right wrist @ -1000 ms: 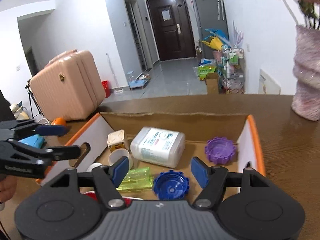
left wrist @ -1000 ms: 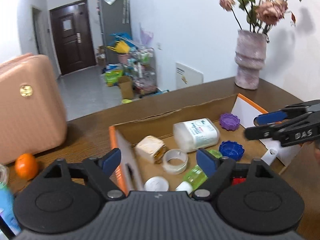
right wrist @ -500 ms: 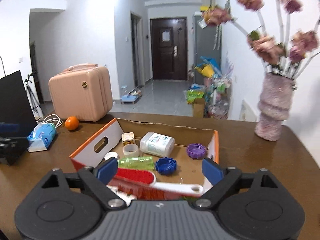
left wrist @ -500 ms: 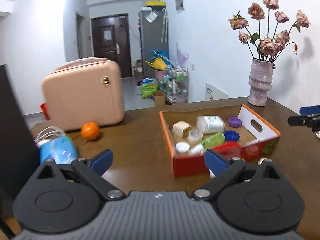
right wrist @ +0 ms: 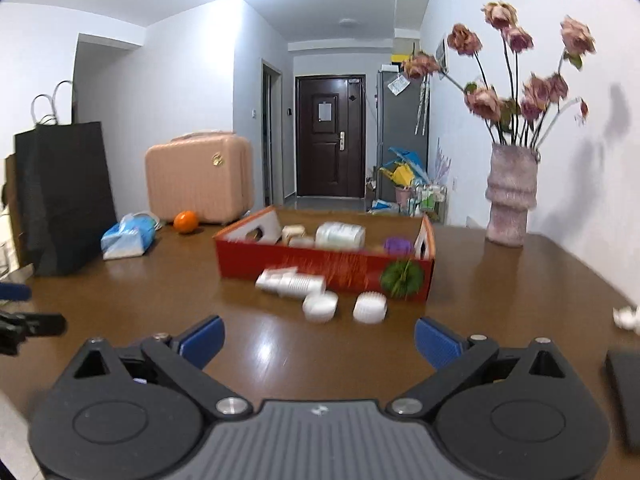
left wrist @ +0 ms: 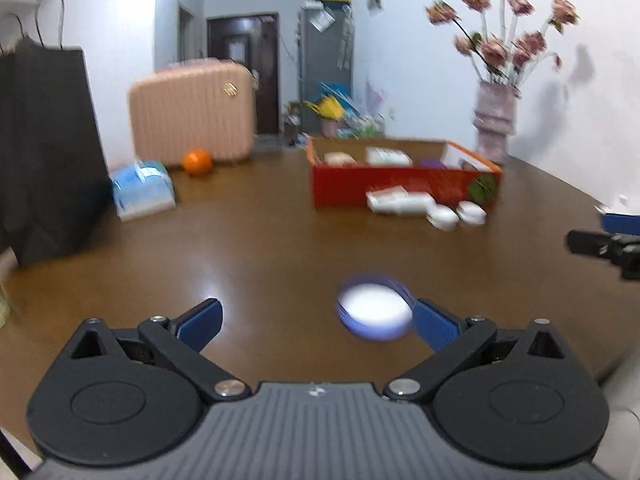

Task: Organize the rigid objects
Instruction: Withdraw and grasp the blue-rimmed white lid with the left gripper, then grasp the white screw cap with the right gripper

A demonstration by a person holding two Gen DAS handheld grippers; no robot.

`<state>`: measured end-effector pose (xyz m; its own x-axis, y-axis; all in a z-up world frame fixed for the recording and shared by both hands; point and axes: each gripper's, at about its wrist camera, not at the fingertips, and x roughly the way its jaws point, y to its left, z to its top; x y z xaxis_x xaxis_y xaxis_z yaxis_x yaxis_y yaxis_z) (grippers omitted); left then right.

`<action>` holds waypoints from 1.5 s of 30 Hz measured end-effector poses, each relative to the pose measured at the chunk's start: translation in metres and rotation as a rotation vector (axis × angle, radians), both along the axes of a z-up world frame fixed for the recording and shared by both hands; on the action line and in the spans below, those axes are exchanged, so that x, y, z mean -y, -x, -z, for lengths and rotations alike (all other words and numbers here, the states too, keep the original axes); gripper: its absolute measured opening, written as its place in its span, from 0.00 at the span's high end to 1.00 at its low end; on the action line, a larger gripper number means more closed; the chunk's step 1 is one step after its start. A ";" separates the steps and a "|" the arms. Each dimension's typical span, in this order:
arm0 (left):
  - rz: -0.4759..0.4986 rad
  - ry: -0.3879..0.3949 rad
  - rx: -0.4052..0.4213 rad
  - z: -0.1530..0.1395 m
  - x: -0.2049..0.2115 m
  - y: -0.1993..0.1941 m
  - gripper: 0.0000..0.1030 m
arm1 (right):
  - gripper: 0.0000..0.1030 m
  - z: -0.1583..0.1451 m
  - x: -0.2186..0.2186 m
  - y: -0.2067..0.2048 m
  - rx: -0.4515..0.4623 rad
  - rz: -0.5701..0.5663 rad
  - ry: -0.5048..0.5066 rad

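Note:
A red cardboard box (left wrist: 404, 186) (right wrist: 320, 266) stands far across the brown table, holding a white jar (right wrist: 340, 235), a purple lid (right wrist: 397, 245) and other small items. A white bottle (right wrist: 290, 281) and two white round lids (right wrist: 320, 307) lie on the table in front of it. My left gripper (left wrist: 316, 324) is open and empty, low over the near table; a blurred white-and-blue round lid (left wrist: 374, 312) lies just inside its right finger. My right gripper (right wrist: 318, 340) is open and empty, well back from the box.
A pink suitcase (right wrist: 198, 178), an orange (right wrist: 186, 222), a tissue pack (right wrist: 128, 236) and a black paper bag (right wrist: 64, 196) stand at the left. A vase of dried flowers (right wrist: 510, 196) stands at the right. A dark flat object (right wrist: 624, 392) lies at the near right edge.
Both grippers have pulled far back from over the box to the near side of the table. The box now looks small and distant. Both stay open and empty.

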<state>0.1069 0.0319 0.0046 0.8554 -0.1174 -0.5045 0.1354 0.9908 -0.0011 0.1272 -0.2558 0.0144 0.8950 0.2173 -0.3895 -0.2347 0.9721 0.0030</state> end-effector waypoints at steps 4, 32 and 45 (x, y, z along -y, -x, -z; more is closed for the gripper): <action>0.015 -0.024 0.001 0.005 0.008 0.009 0.00 | 0.03 0.010 -0.007 0.022 0.011 -0.011 0.063; 0.010 -0.011 -0.138 0.049 0.040 -0.099 0.35 | 0.21 0.045 -0.028 -0.109 -0.147 -0.023 0.048; 0.003 -0.024 -0.112 0.037 0.032 -0.156 0.35 | 0.46 0.060 -0.048 -0.226 -0.260 -0.012 0.077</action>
<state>0.2626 0.0003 -0.0321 0.7934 -0.1071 -0.5993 0.1389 0.9903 0.0070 0.3529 -0.2076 -0.0452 0.7602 0.1880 -0.6219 -0.2468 0.9690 -0.0088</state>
